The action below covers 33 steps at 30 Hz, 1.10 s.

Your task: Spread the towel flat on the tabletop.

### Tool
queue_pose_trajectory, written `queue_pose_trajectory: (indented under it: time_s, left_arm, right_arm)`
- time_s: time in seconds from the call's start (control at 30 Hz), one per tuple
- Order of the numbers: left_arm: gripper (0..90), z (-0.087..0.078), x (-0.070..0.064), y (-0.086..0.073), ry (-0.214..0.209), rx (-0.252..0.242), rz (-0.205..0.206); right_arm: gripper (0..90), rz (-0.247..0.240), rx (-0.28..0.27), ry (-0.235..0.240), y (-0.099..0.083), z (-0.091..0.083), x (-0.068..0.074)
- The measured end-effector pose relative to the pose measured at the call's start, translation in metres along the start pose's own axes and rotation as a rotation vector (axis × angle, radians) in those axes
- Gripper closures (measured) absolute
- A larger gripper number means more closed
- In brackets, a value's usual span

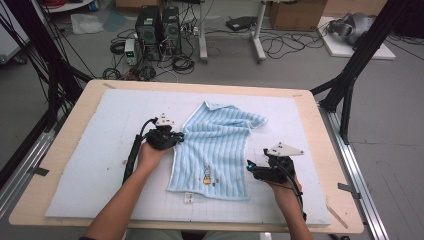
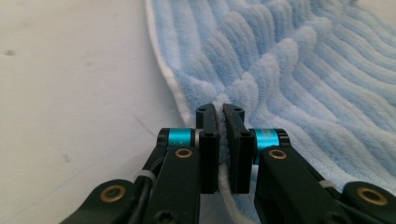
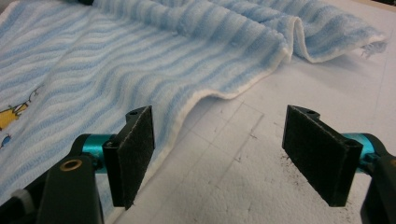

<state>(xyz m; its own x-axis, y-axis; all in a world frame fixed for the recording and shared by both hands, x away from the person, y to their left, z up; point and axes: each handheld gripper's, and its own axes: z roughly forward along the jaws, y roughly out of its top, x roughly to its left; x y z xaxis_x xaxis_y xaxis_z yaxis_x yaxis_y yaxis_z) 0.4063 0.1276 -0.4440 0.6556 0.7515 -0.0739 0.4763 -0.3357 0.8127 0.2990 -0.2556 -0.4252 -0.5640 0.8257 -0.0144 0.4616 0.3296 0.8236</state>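
Right gripper jaws spread wide, at the towel's right edge, gripping nothing. Left gripper pinched tight on towel's left edge. Towel lies mid-mat, upper corner rumpled.

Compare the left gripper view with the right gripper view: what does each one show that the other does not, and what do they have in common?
Left gripper view: the left gripper, its jaws shut on a pinched fold at the towel's white-trimmed edge.

Right gripper view: the right gripper, jaws wide open and apart from the cloth, a cartoon print on the towel, and a folded-over far corner.

Both: the striped blue towel lying on the white mat.
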Motion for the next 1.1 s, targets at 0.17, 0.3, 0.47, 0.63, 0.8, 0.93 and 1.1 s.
queue_pose_trajectory:
  time_s: [0.17, 0.3, 0.47, 0.63, 0.8, 0.93, 1.1]
  left_arm:
    - [84.8, -0.01, 0.017, -0.004, 0.068, -0.017, -0.032]
    - [84.9, -0.018, 0.035, -0.011, 0.135, -0.034, -0.093]
    - [80.0, -0.022, 0.046, -0.018, 0.118, -0.066, -0.149]
    - [42.1, -0.034, 0.045, -0.024, 0.105, -0.118, -0.187]
    - [36.8, -0.055, 0.041, -0.031, 0.087, -0.159, -0.163]
    - [37.0, -0.068, 0.034, -0.044, 0.053, -0.147, -0.148]
    - [38.4, -0.085, 0.019, -0.062, 0.015, -0.131, -0.11]
  right_arm:
    - [24.7, 0.001, 0.007, 0.002, 0.0, 0.003, 0.001]
    - [24.7, -0.001, 0.008, 0.009, 0.0, 0.006, 0.004]
    - [29.8, 0.009, 0.01, 0.051, 0.002, 0.012, 0.01]
    - [47.1, -0.03, 0.027, 0.109, 0.006, 0.018, 0.023]
    - [51.6, -0.056, 0.043, 0.131, 0.007, 0.024, 0.032]
    - [56.3, -0.048, 0.054, 0.139, 0.005, 0.026, 0.039]
    - [65.2, -0.052, 0.124, 0.15, -0.004, 0.032, 0.05]
